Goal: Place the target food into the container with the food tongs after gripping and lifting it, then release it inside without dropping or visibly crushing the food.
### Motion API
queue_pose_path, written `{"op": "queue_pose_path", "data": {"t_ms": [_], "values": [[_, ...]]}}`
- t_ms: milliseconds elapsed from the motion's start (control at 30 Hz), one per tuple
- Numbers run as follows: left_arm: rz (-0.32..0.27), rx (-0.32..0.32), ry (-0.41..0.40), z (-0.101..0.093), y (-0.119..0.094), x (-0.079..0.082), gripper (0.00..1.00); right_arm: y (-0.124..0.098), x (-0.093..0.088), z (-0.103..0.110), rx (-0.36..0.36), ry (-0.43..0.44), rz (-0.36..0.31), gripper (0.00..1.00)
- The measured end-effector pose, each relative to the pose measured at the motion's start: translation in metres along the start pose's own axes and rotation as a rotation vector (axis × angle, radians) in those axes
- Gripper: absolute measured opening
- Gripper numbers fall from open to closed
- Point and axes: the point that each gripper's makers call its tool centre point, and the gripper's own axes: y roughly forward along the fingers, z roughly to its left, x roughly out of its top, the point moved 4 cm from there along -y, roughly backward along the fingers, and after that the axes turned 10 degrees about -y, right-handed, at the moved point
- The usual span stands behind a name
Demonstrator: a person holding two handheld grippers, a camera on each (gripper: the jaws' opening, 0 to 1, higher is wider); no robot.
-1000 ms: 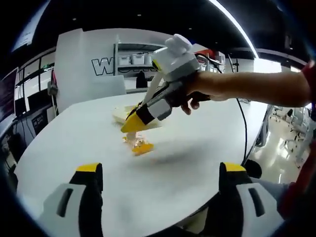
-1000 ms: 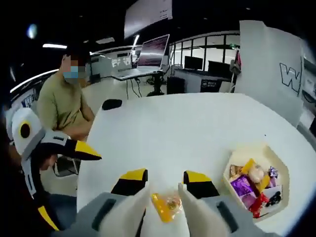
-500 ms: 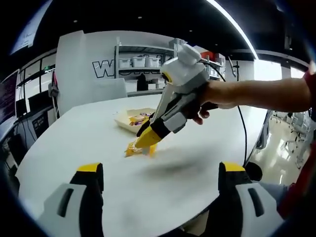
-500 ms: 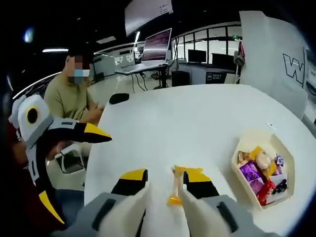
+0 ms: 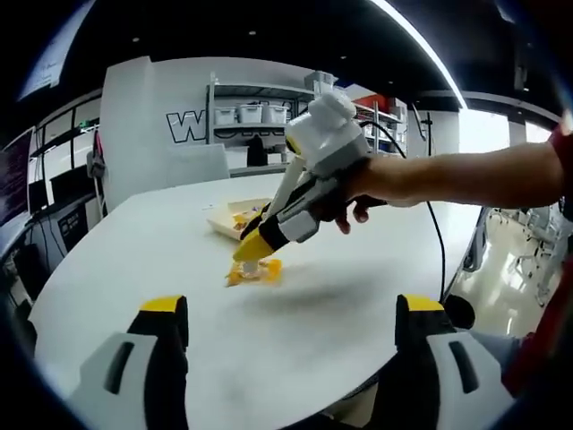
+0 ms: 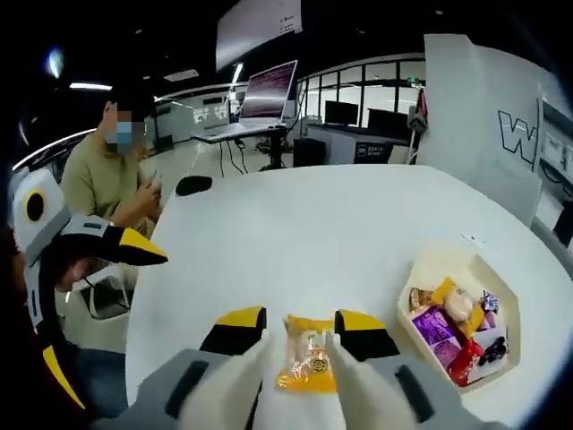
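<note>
Here, the right gripper (image 6: 300,345) has its white tong tips closed around an orange-wrapped snack (image 6: 307,360), low over the white table (image 6: 340,233). To its right sits the container (image 6: 458,321) of assorted wrapped foods. The left gripper (image 5: 291,345) stands open, nearer. A far wall reads "W" (image 6: 517,134).

A yellow-orange snack packet (image 6: 307,356) lies flat on the white table. The cream container (image 6: 498,291), full of wrapped snacks, stands well apart from it.
</note>
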Motion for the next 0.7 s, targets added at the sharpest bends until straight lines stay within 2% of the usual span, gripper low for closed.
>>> {"op": "queue_pose_path", "data": {"t_ms": [200,333,567,700], "values": [[-0.001,0.008,-0.007,0.004,-0.002,-0.002,0.94,0.008,-0.006,-0.004,-0.027,-0.059,0.029,0.26],[0.006,0.010,-0.011,0.005,-0.002,-0.006,0.94,0.012,-0.008,-0.004,-0.027,-0.057,0.016,0.25],[0.004,0.021,-0.019,0.010,-0.005,-0.006,0.93,0.015,-0.013,-0.007,-0.032,0.005,0.024,0.24],[0.000,0.022,-0.025,0.011,-0.004,-0.005,0.93,0.016,-0.015,-0.010,-0.083,-0.029,0.012,0.20]]}}
